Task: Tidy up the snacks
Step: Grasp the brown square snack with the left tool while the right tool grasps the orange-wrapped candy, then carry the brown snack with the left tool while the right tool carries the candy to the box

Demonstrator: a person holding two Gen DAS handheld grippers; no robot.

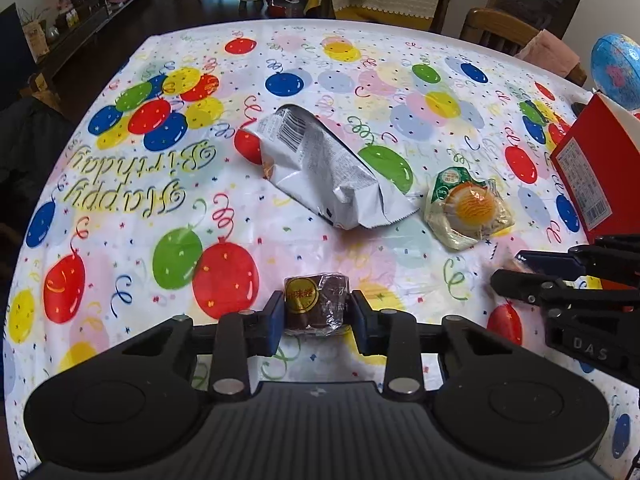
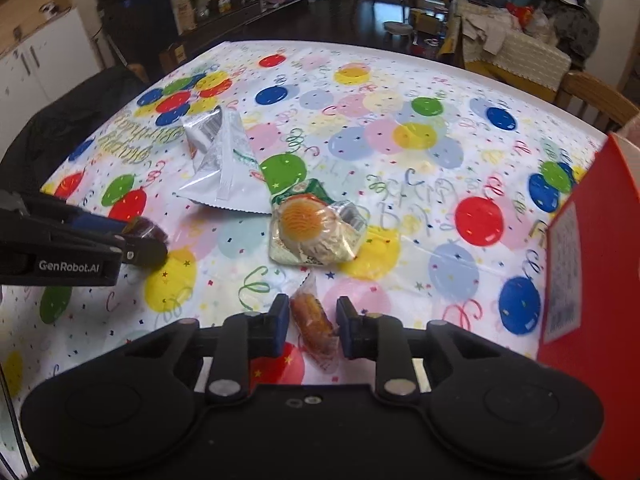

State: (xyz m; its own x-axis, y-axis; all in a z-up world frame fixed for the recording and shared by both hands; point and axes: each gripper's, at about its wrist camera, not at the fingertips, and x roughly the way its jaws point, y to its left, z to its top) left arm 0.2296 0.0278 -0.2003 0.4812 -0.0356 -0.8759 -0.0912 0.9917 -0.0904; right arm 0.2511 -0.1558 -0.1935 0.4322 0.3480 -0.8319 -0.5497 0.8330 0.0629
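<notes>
- Left wrist view: the left gripper (image 1: 316, 316) is pinching a small brown cake (image 1: 316, 304) near the tabletop's (image 1: 120, 240) near edge, pads on both short sides. The red box (image 1: 592, 168) is sitting at the right edge, well apart.
- Right wrist view: the right gripper (image 2: 313, 326) is closing narrowly on an orange wrapped snack (image 2: 314, 322), its long axis running along the fingers. The red box (image 2: 592, 248) is lying just to the right, nearer this hand.
</notes>
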